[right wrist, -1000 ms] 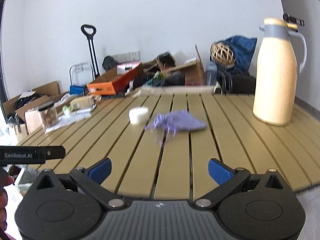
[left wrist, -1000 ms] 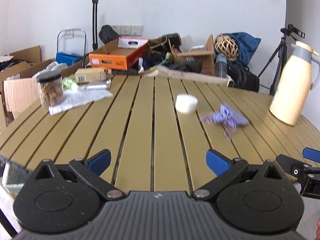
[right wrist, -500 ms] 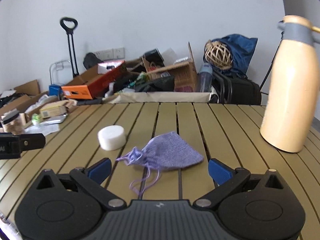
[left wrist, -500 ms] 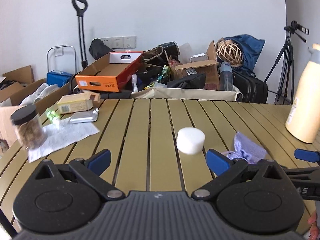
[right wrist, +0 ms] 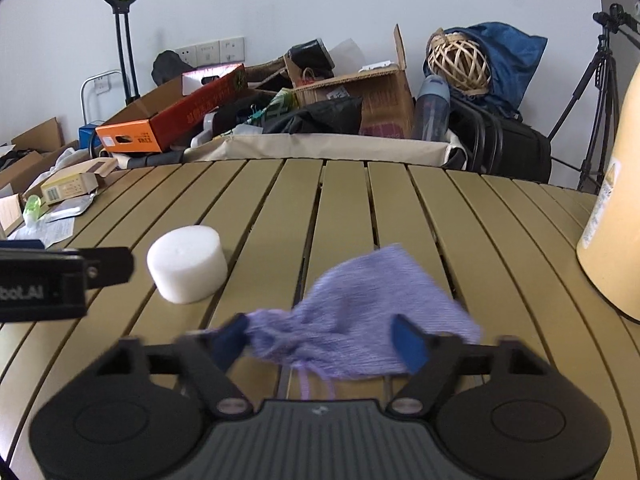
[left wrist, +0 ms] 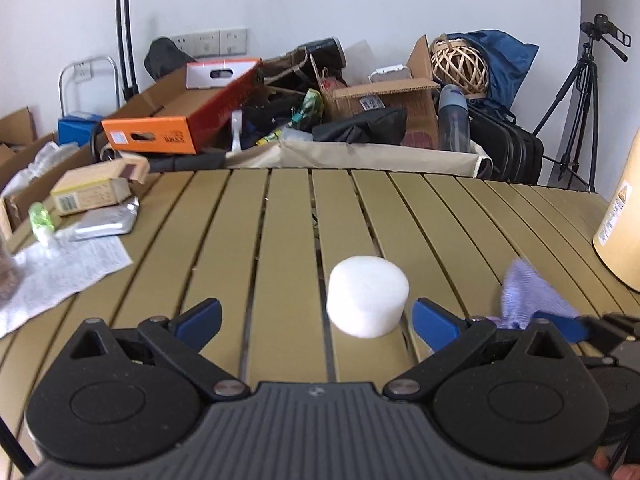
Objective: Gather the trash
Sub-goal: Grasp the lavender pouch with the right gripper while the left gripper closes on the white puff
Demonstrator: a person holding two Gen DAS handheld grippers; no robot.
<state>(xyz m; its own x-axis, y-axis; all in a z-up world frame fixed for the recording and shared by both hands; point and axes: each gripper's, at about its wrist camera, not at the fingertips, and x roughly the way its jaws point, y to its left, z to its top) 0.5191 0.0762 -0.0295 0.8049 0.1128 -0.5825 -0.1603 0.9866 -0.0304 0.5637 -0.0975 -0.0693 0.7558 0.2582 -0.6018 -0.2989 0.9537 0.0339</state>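
Note:
A white foam cylinder (left wrist: 367,295) stands on the slatted olive table (left wrist: 280,220). My left gripper (left wrist: 316,320) is open, its blue-tipped jaws on either side of the cylinder's near face, apart from it. A purple drawstring pouch (right wrist: 360,312) lies flat to the right of the cylinder (right wrist: 186,264). My right gripper (right wrist: 322,342) is open with its jaws around the pouch's near part, blurred by motion. The pouch also shows in the left wrist view (left wrist: 528,292).
A cream thermos (right wrist: 616,216) stands at the table's right edge. A paper sheet (left wrist: 60,272), foil packet (left wrist: 104,226), cardboard carton (left wrist: 96,190) and green item (left wrist: 40,218) lie at the left. Boxes, bags and a tripod (left wrist: 580,112) crowd behind the table.
Both grippers have moved forward and down over the table. The cylinder now lies between the left jaws and the pouch between the right jaws, which have narrowed a little.

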